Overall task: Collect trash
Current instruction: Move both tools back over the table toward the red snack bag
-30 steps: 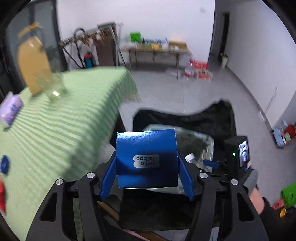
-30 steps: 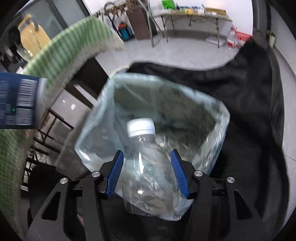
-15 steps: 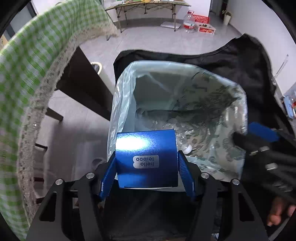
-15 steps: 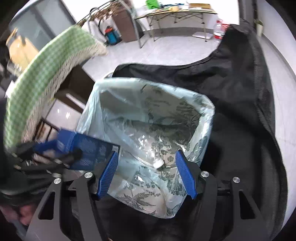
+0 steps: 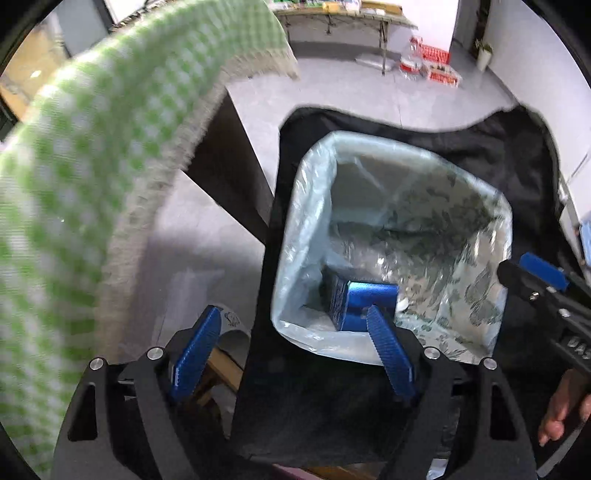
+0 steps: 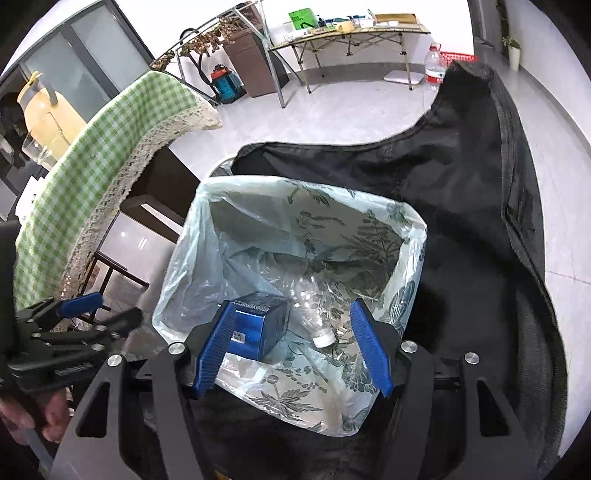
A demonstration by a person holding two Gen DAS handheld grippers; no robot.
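A bin lined with a pale leaf-print bag [image 5: 314,177] [image 6: 207,221] stands open below both grippers. A blue box [image 5: 364,302] [image 6: 258,325] lies inside it beside a clear plastic bottle [image 6: 314,306] with a white cap. My left gripper [image 5: 291,321] hangs over the bag's near rim, its jaws opening wide with nothing between them. It also shows at the left of the right wrist view as the left gripper [image 6: 110,310], held by a hand. My right gripper [image 6: 291,314] is open over the bag and holds nothing. In the left wrist view, the right gripper [image 5: 535,273] shows at the right edge.
A table with a green checked cloth [image 5: 110,147] [image 6: 110,147] stands to the left of the bin. Black fabric [image 6: 461,184] is draped behind and around it. A folding table [image 6: 351,33], a water jug [image 6: 434,66] and a clothes rack stand at the far wall.
The left gripper came down over the bag and let go of the blue box, which now lies inside. The right gripper released the bottle, which also lies in the bag.
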